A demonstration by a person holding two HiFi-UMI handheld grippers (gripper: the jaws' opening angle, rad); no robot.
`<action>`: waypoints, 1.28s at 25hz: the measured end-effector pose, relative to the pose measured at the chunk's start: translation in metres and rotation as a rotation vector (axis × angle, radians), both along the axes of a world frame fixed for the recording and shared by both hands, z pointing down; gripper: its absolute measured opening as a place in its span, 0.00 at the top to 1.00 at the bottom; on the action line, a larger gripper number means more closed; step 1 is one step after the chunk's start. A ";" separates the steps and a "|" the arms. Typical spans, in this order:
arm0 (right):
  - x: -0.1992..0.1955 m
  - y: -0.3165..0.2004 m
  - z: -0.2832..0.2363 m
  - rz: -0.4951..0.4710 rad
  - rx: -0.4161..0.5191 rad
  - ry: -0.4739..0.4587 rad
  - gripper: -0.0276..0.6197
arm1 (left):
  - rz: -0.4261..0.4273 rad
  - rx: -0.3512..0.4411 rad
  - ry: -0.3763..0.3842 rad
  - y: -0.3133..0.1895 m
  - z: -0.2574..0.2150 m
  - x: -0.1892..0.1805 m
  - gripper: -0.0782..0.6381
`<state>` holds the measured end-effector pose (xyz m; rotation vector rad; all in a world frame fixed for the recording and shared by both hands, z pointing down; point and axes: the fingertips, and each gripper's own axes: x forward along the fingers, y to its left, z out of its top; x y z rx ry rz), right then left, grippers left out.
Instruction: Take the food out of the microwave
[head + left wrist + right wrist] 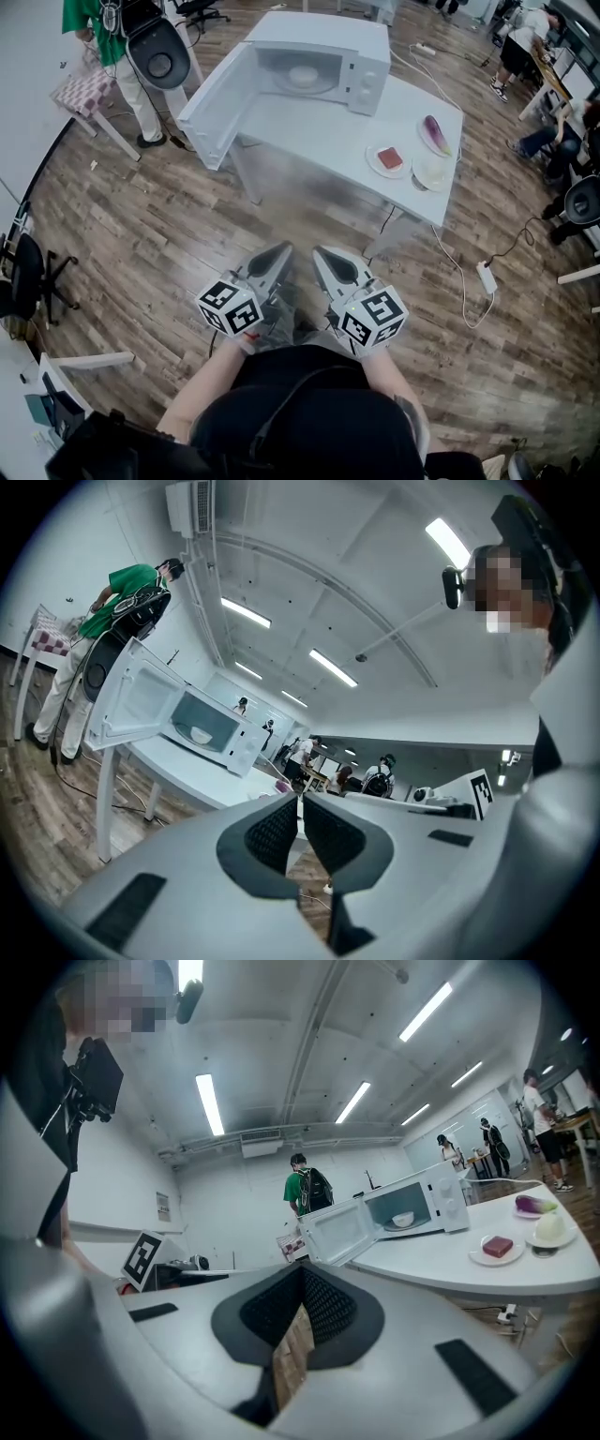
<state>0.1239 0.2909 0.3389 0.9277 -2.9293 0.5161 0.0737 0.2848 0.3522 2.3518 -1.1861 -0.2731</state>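
Note:
The white microwave point(323, 52) stands on the white table point(309, 131) with its door point(220, 103) swung wide open. A white bowl point(303, 75) sits inside on the turntable. It also shows in the left gripper view point(200, 734) and the right gripper view point(403, 1219). Both grippers hover low over the wooden floor, well short of the table and pointing toward it. My left gripper point(279, 251) point(300, 799) has its pads almost together with nothing between them. My right gripper point(323, 255) point(302, 1269) is shut and empty.
On the table's right end lie a plate with a red block point(388, 157), an eggplant point(434, 133) and a plate with a pale item point(433, 173). A person in green point(94, 19) stands beyond the microwave door. A power strip point(487, 277) and cables lie on the floor to the right.

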 end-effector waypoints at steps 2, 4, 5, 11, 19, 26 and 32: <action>0.002 -0.006 0.002 0.009 0.004 0.007 0.93 | 0.000 0.002 -0.018 -0.005 0.002 0.000 0.85; 0.003 -0.013 0.004 0.017 0.006 0.014 0.93 | -0.006 0.007 -0.040 -0.011 0.003 -0.001 0.85; 0.002 -0.016 0.005 0.018 0.006 0.019 0.93 | -0.012 0.007 -0.048 -0.015 0.004 -0.003 0.85; -0.006 -0.040 0.016 0.012 -0.015 0.047 0.93 | -0.053 -0.031 -0.039 -0.043 0.018 -0.019 0.85; -0.024 -0.107 0.026 0.015 -0.028 0.081 0.93 | -0.056 -0.037 -0.023 -0.112 0.027 -0.035 0.85; -0.040 -0.175 0.031 0.052 -0.066 0.076 0.93 | -0.021 -0.048 -0.034 -0.179 0.031 -0.049 0.85; -0.060 -0.226 0.031 0.069 -0.072 0.056 0.93 | -0.008 -0.032 -0.041 -0.236 0.031 -0.069 0.85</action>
